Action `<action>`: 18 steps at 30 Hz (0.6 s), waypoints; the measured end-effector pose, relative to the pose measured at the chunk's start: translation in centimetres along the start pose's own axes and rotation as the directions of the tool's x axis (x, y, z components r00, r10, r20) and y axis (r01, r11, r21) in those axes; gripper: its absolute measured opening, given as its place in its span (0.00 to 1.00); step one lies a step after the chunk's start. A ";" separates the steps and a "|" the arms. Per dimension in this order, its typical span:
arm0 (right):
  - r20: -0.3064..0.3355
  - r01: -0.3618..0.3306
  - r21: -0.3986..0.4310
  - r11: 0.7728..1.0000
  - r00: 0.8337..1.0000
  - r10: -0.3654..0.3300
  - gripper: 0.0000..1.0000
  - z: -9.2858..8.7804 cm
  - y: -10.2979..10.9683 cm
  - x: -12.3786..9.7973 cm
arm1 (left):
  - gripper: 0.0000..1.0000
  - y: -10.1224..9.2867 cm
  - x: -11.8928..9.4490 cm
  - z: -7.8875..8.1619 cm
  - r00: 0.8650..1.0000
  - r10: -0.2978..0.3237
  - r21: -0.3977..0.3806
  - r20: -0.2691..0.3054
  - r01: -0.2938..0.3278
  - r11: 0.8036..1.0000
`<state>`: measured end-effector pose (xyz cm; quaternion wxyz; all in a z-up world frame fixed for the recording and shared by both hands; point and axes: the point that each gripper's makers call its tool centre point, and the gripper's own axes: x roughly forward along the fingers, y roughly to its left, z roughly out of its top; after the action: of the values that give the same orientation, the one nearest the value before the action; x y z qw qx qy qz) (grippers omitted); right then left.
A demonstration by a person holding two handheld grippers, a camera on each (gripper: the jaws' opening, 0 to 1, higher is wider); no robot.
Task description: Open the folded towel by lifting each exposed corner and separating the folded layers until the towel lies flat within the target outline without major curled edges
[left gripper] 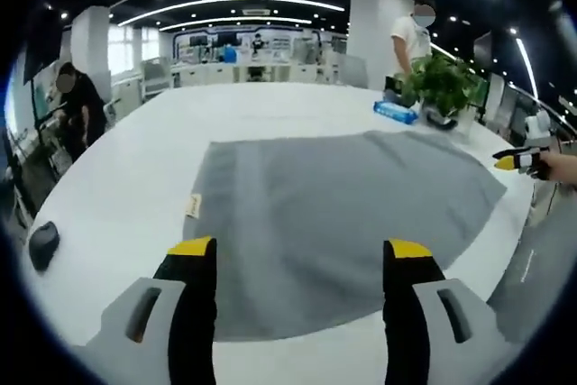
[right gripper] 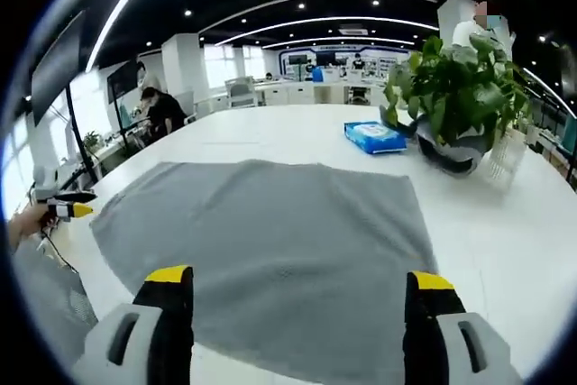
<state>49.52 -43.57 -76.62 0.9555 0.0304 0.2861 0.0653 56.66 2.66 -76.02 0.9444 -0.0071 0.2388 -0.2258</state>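
A grey towel (left gripper: 334, 214) lies spread flat on the white table (left gripper: 135, 187), a small label at its left edge. My left gripper (left gripper: 302, 250) is open above the towel's near edge, nothing between its yellow-tipped fingers. In the right gripper view the same towel (right gripper: 270, 241) spreads out ahead, and my right gripper (right gripper: 302, 281) stands open over its near part, holding nothing. The right gripper (left gripper: 521, 161) also shows at the far right of the left gripper view, beyond the towel's corner. The left gripper (right gripper: 68, 207) appears at the left of the right gripper view.
A potted plant (right gripper: 460, 87) and a blue packet (right gripper: 374, 137) stand past the towel's far side. A dark computer mouse (left gripper: 42, 242) lies near the table's left edge. People stand by the desks behind the table.
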 end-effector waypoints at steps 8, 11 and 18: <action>0.234 0.049 0.042 0.998 0.971 -0.057 0.99 1.7 1.8 -6.7 | 0.84 -2.9 -4.2 3.7 0.958 0.047 -0.054 0.284 -0.033 0.998; 0.288 0.057 0.038 0.998 0.955 -0.065 1.00 2.0 2.4 -7.8 | 0.88 -4.2 -5.0 5.1 0.933 0.049 -0.026 0.357 -0.043 0.999; 0.420 0.076 -0.084 0.994 0.907 -0.034 1.00 4.8 4.6 -10.0 | 0.99 -5.7 -7.3 7.6 0.882 0.038 0.005 0.470 -0.046 0.999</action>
<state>43.40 -40.55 -66.79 0.9963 -0.0116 0.0724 0.0444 51.96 -0.06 -65.37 0.9788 -0.0487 0.0016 -0.1989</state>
